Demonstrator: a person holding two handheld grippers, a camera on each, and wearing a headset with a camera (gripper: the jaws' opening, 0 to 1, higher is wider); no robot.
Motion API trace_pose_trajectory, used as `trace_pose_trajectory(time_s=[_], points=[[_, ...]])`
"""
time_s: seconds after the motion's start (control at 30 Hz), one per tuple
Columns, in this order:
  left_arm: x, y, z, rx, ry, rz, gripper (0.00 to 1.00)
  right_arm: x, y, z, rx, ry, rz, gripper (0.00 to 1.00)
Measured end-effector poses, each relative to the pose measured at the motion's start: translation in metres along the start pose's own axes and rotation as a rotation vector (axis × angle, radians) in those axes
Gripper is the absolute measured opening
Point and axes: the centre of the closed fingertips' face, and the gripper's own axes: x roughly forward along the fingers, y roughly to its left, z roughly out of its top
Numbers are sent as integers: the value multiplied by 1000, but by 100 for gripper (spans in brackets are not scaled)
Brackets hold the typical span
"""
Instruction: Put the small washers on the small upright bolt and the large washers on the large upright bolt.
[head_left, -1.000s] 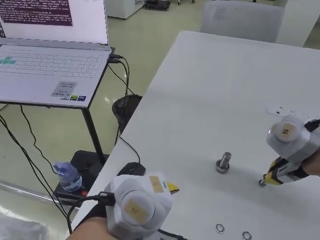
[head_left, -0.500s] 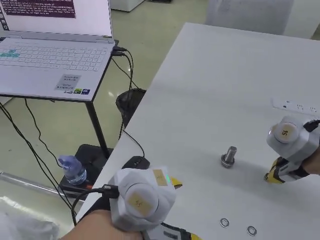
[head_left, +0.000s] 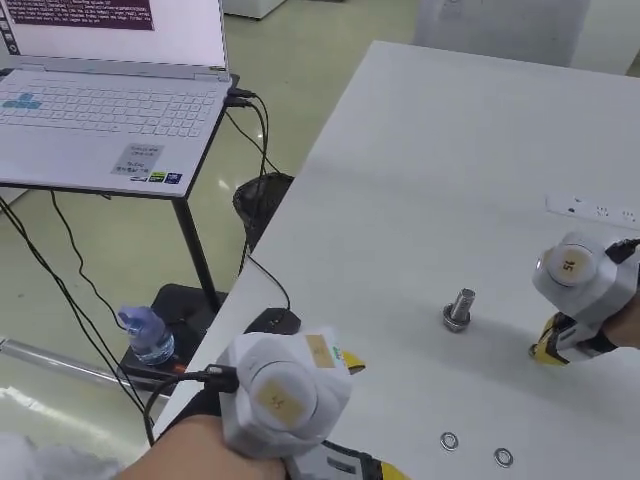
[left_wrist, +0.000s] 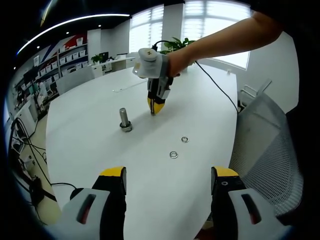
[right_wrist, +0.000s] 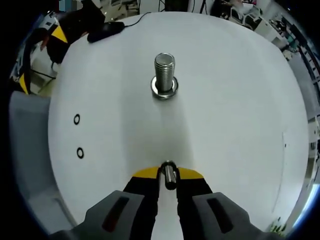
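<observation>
We've small bolt (right_wrist: 170, 178) clamped in right gripper (right_wrist: 169, 174)

Jaws shut on it, bolt upright on table (right_wrist: 240, 100). Our left gripper (left_wrist: 168, 172) sits at the table's near edge, jaws apart. Ahead stands large bolt (right_wrist: 164, 75), bare top all round. Two washers (right_wrist: 76, 119) lie loose off to one side.

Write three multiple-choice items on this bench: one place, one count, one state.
1. Relative to the table, the laptop sits: A on it; B on a stand beside it; C under it.
2. Loose washers on the table: A two; B four; C six.
3. The left gripper is: A open, empty; B shut on a washer; C shut on nothing.
B: the stand's leg shows beside the table edge. A: two rings lie on the tabletop. A: its jaws stand apart, nothing between.
</observation>
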Motion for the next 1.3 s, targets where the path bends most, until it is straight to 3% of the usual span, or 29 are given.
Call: trace_pose_trajectory(time_s=[0.4, 0.63, 0.93, 1.0, 1.3], points=[[-2, 0, 1, 1, -5, 6, 68, -1, -1, 1, 4, -5, -5, 21], [-4, 0, 3, 6, -8, 10, 68, -10, 2, 15, -43, -48, -10, 28], [-8, 2, 7, 12, -15, 15, 69, -22, 16, 33, -79, -95, 8, 30], [-8, 3, 7, 16, -16, 19, 69, -20, 16, 33, -91, -100, 11, 30], [-10, 3, 7, 11, -13, 28, 71, -23, 40, 34, -124, -121, 30, 31]])
